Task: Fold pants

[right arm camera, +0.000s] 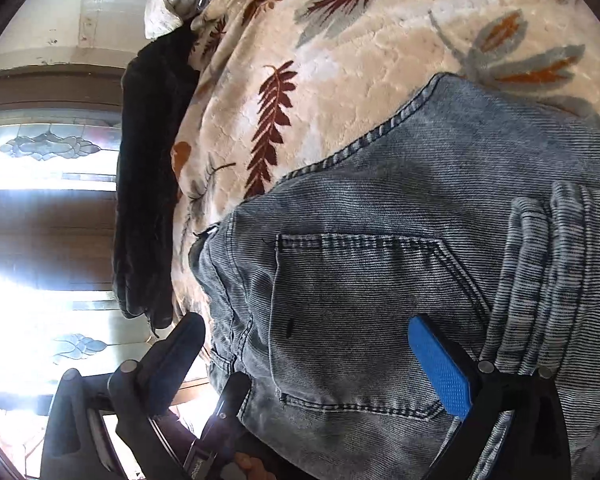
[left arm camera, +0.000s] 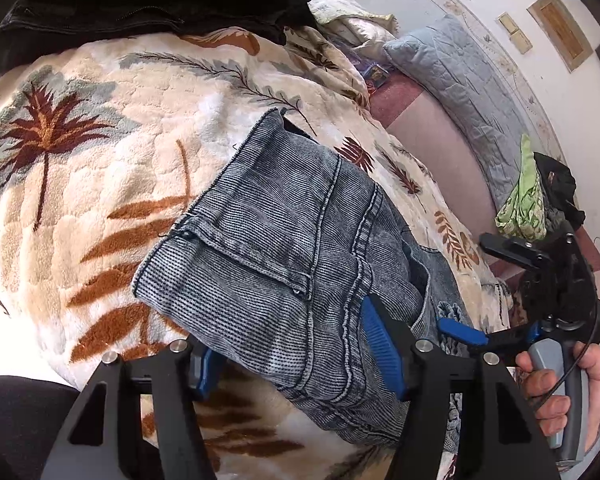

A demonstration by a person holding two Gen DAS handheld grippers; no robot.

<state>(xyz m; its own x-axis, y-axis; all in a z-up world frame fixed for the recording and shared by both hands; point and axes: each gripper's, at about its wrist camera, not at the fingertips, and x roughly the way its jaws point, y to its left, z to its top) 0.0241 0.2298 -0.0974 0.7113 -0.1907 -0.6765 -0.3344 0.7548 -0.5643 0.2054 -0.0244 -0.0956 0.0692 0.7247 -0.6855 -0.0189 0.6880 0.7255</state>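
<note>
Washed blue denim pants (left arm camera: 284, 248) lie folded into a compact bundle on a cream blanket with leaf prints (left arm camera: 100, 168). My left gripper (left arm camera: 300, 356) is open, its blue-padded fingers (left arm camera: 379, 344) straddling the near end of the bundle. The right gripper (left arm camera: 499, 292) shows at the right of the left wrist view, held by a hand, open at the bundle's right side. In the right wrist view the pants (right arm camera: 379, 264) fill the middle, back pocket up. My right gripper (right arm camera: 323, 364) is open over them, one blue pad (right arm camera: 439, 368) resting on the denim.
A black garment (left arm camera: 140, 4) lies at the blanket's far edge and also shows in the right wrist view (right arm camera: 148, 200). A grey quilted pillow (left arm camera: 459, 80) and a green cloth (left arm camera: 523, 200) lie on the pink sheet at the right. A bright window (right arm camera: 40, 200) is at the left.
</note>
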